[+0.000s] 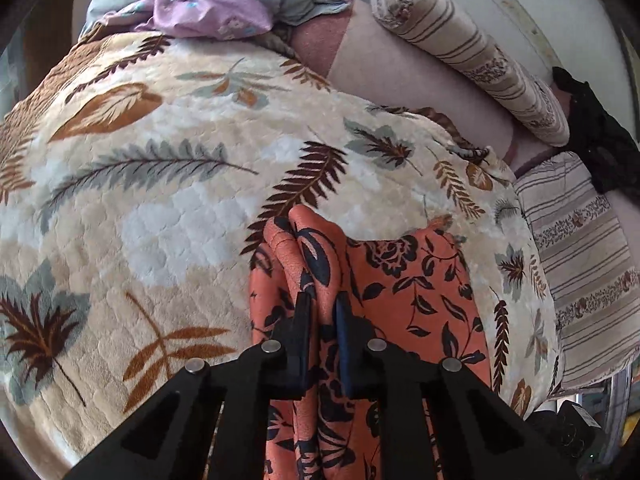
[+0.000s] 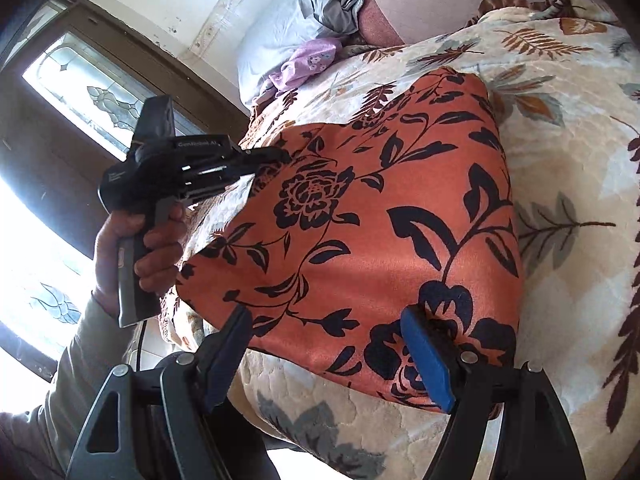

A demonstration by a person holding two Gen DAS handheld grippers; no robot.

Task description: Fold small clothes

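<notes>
An orange garment with a black flower print [image 2: 360, 216] lies folded on a cream leaf-print blanket [image 2: 560, 128]. In the left wrist view the left gripper [image 1: 322, 300] is shut on a bunched edge of the orange garment [image 1: 400, 280]. The right wrist view shows the left gripper [image 2: 276, 158] from outside, pinching the garment's far left corner. My right gripper [image 2: 328, 320] is open, its fingers spread over the garment's near edge, holding nothing.
Striped pillows [image 1: 472, 52] and a pink sheet [image 1: 400, 68] lie at the bed's far side. Pale blue and lilac clothes [image 1: 208, 12] are heaped at the back. A black item [image 1: 596, 132] is at the right. A window [image 2: 80, 76] is on the left.
</notes>
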